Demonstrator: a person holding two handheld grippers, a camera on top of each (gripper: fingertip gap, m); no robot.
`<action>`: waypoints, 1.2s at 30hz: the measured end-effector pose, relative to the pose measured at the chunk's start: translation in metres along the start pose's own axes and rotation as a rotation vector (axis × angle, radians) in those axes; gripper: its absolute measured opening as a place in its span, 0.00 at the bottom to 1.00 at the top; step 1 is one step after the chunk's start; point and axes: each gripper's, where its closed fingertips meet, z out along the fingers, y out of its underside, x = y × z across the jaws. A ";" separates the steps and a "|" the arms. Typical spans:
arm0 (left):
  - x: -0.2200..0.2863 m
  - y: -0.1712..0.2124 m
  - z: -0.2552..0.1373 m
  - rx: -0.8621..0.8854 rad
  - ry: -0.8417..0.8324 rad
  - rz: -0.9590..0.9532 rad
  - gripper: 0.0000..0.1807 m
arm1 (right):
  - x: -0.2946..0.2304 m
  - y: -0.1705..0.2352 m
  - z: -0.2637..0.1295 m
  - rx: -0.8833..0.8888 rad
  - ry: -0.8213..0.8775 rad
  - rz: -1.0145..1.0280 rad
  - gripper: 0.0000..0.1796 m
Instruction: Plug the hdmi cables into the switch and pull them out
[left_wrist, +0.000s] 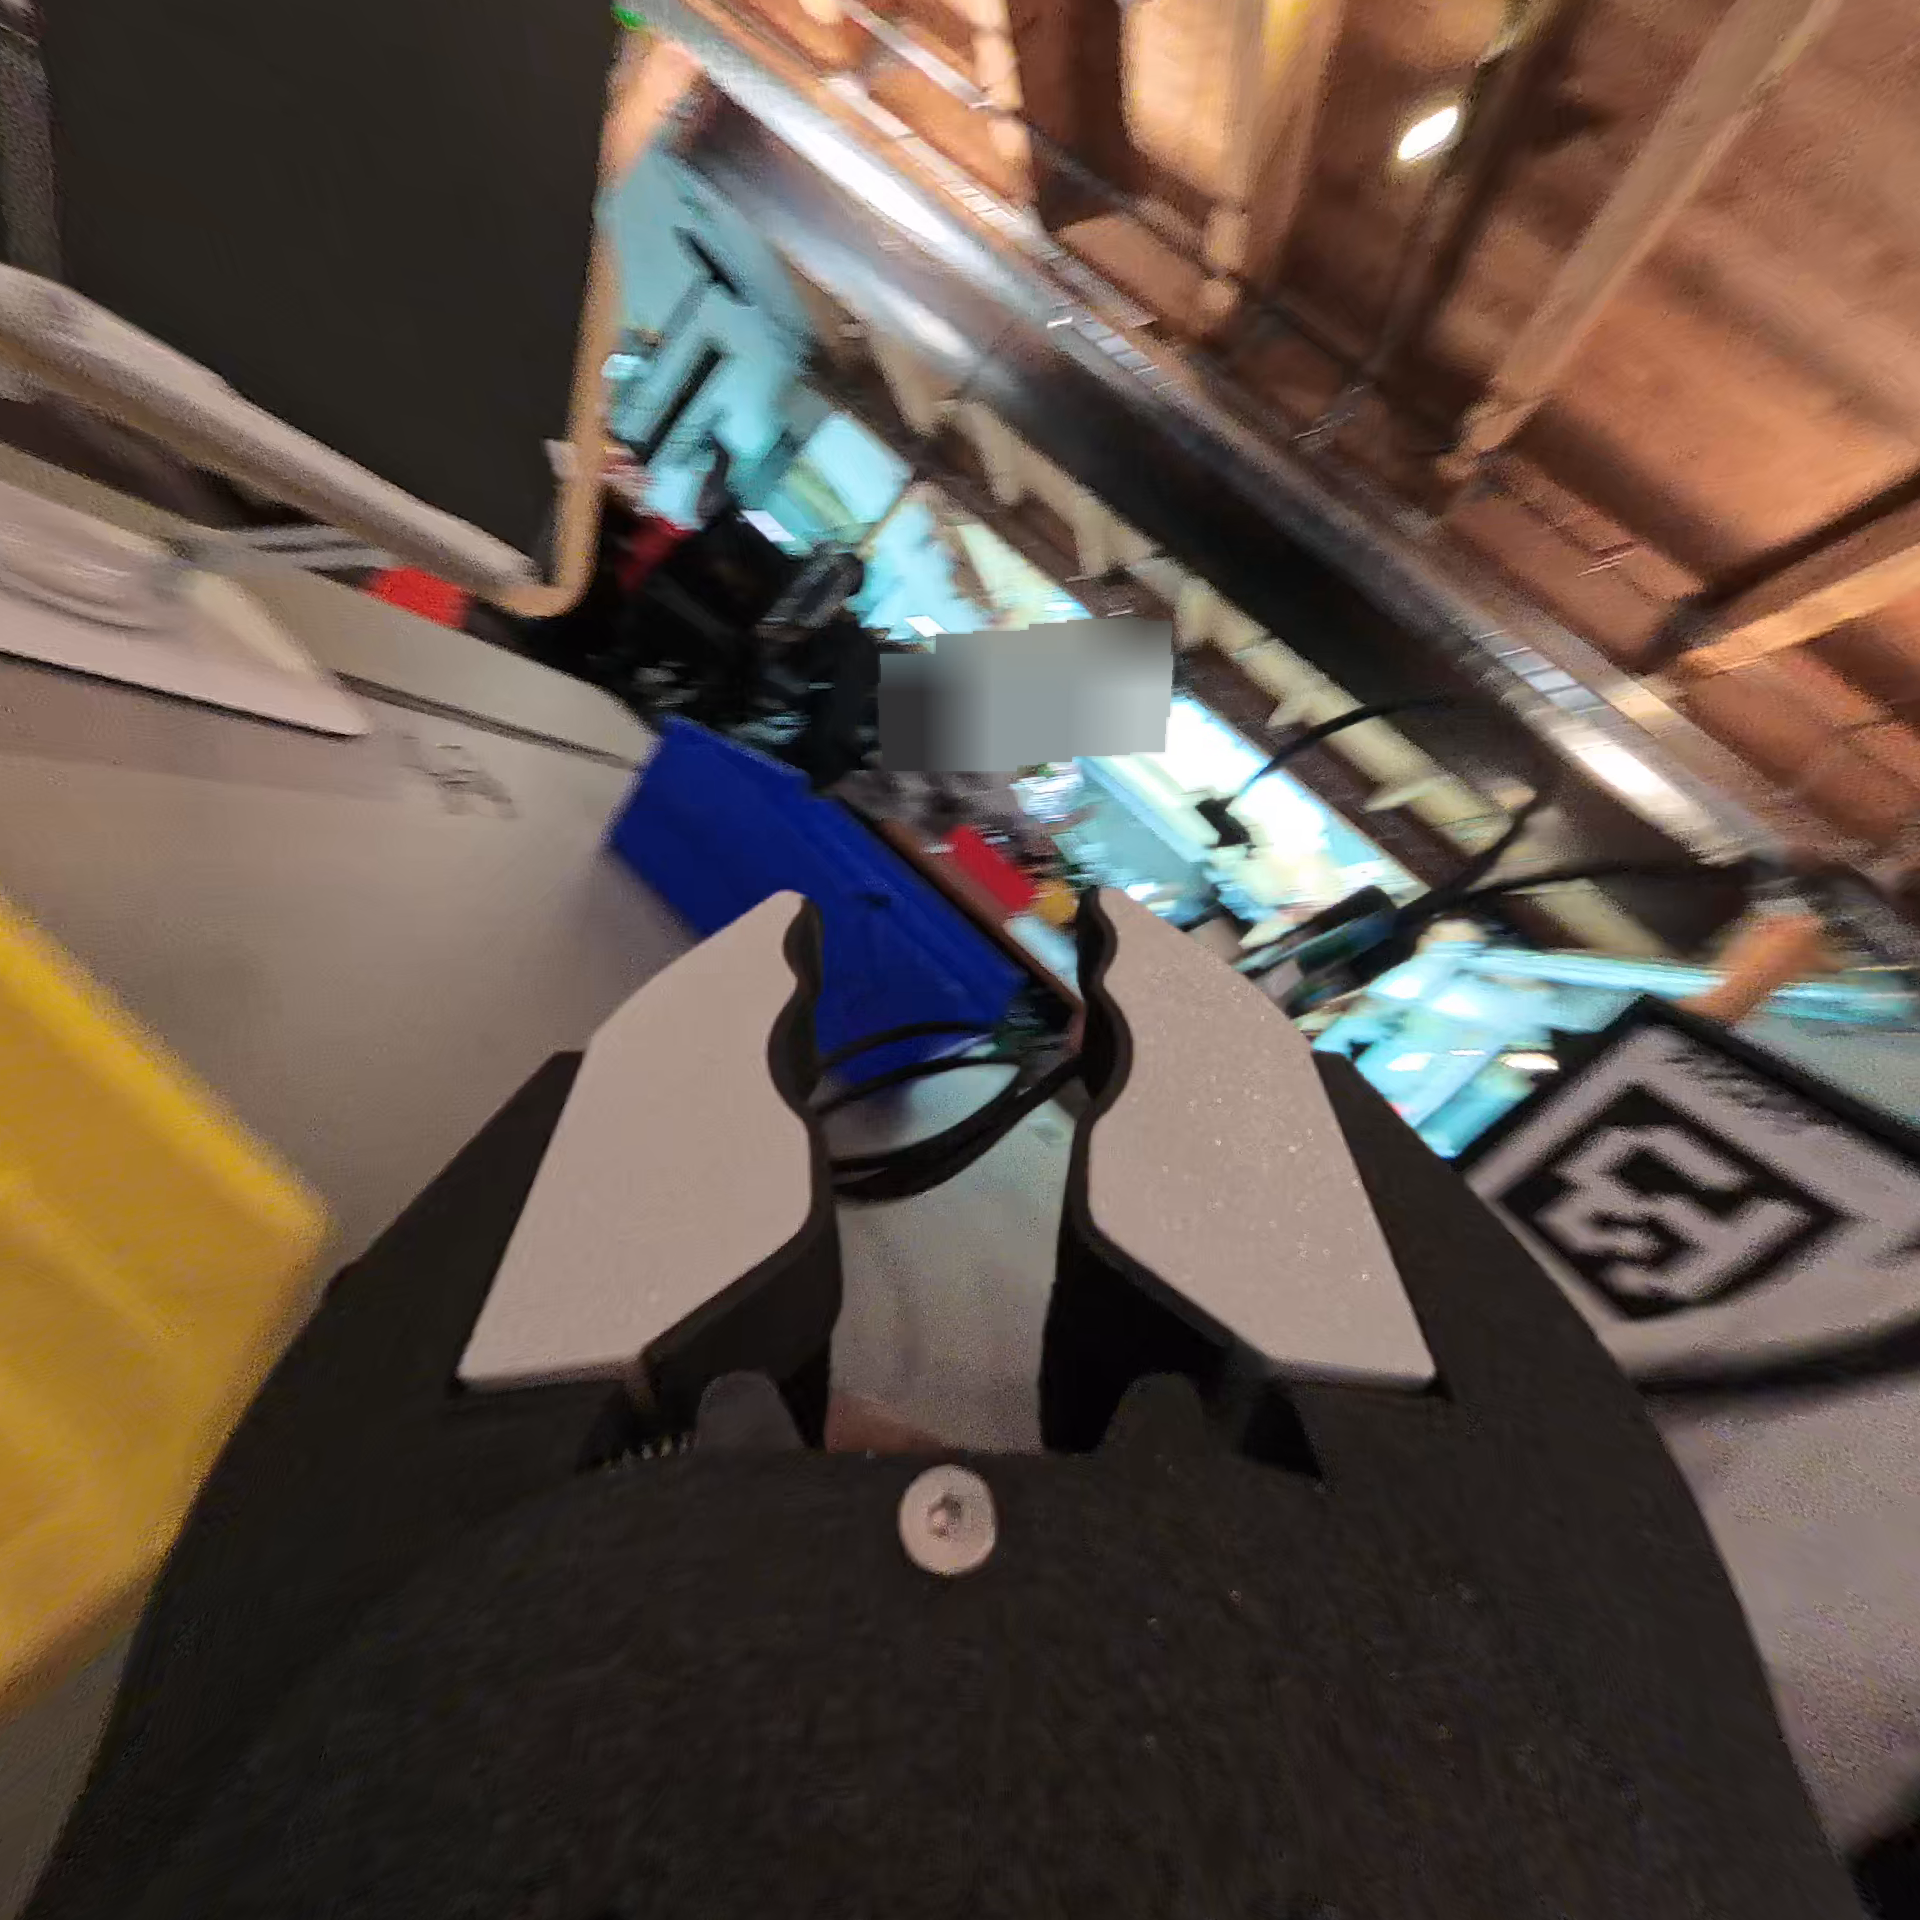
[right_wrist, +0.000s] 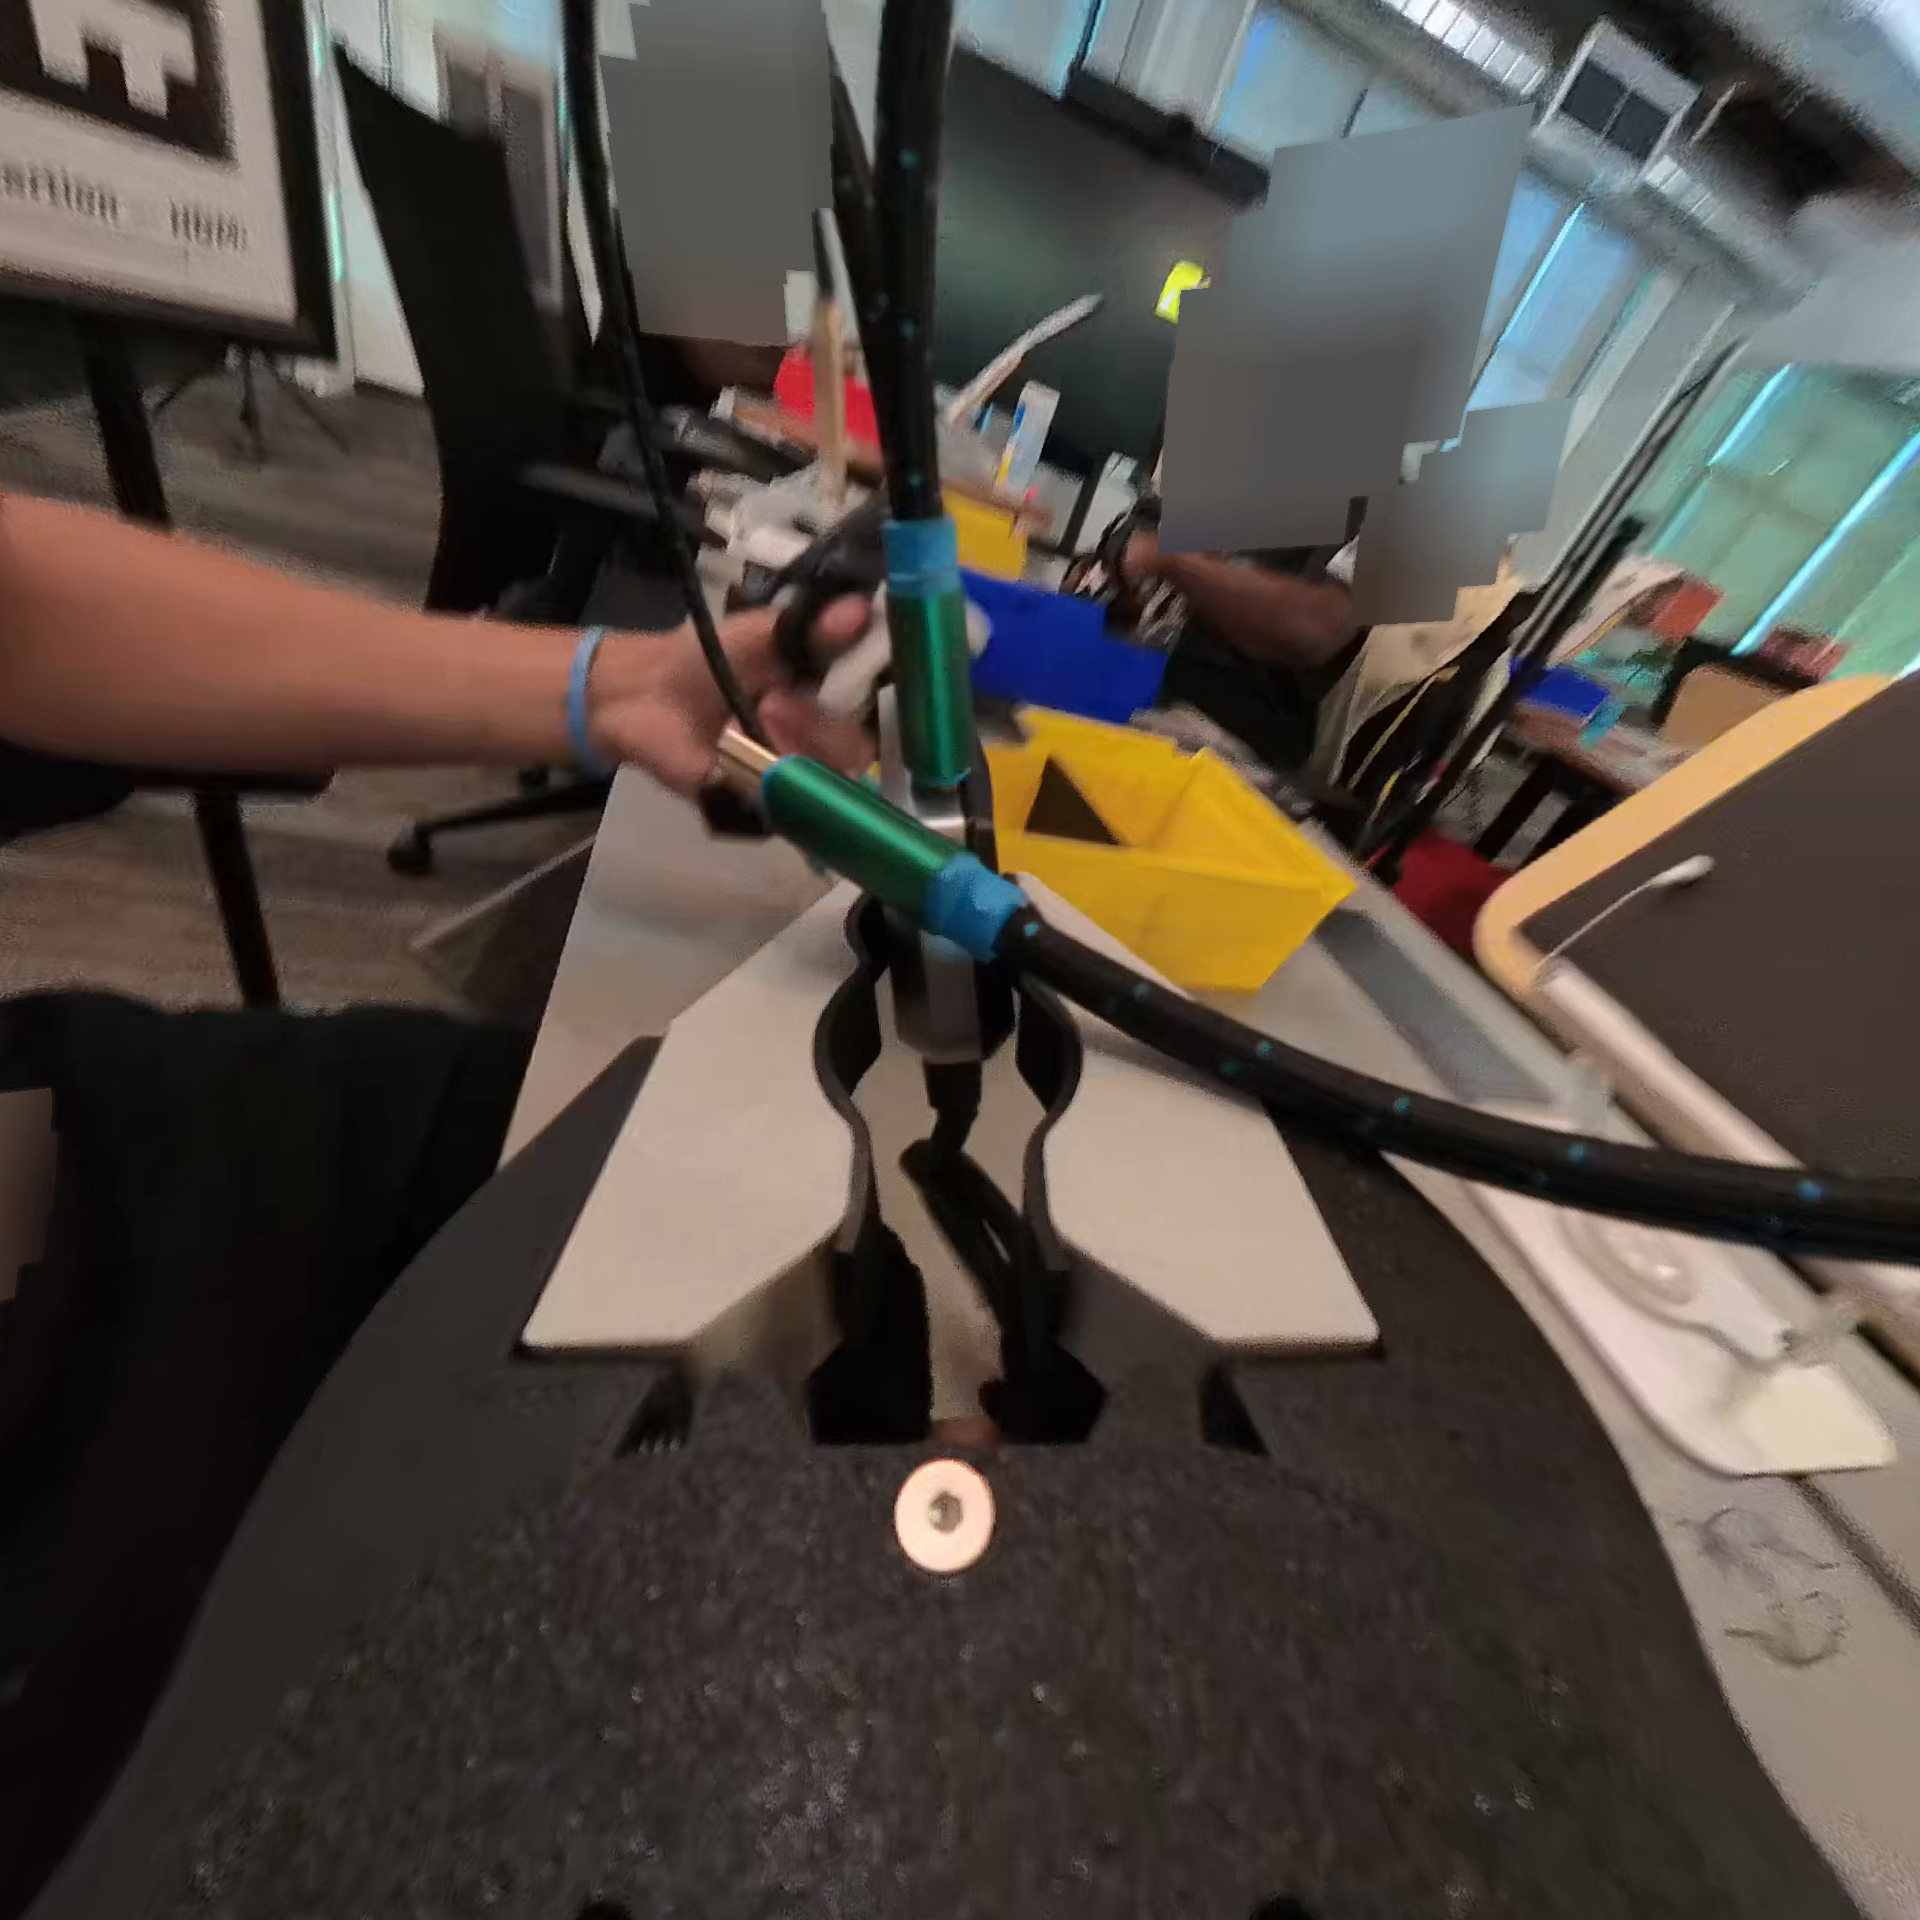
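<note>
In the right wrist view my right gripper (right_wrist: 930, 961) is shut on a small grey switch (right_wrist: 932, 1003), held above the table edge. The switch's own thin black lead (right_wrist: 961, 1148) hangs down between the fingers. One HDMI cable's green plug (right_wrist: 932, 675) stands upright over the switch's far end, seemingly plugged in. A second green plug (right_wrist: 868, 844) lies across the fingertips with its gold tip (right_wrist: 743, 758) free, pointing left. In the left wrist view my left gripper (left_wrist: 945, 920) is open and empty, tilted, above a thin black cable loop (left_wrist: 914, 1127).
A yellow bin (right_wrist: 1164, 862) and a blue bin (right_wrist: 1049, 649) sit on the grey table (right_wrist: 665, 862) behind the switch. A person's hand (right_wrist: 675, 707) reaches in from the left. A marker board (left_wrist: 1662, 1205) stands at the right of the left wrist view. The left wrist view is blurred.
</note>
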 end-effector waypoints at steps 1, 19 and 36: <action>-0.013 0.003 -0.007 -0.009 -0.098 0.060 0.25 | 0.014 -0.015 -0.004 0.026 0.023 -0.005 0.11; -0.014 0.099 -0.036 -0.226 -0.427 0.435 0.16 | 0.300 -0.021 -0.162 -0.158 0.919 -0.153 0.11; -0.014 0.129 -0.026 -0.381 -0.402 0.508 0.16 | 0.275 0.150 -0.193 -0.225 1.009 0.752 0.11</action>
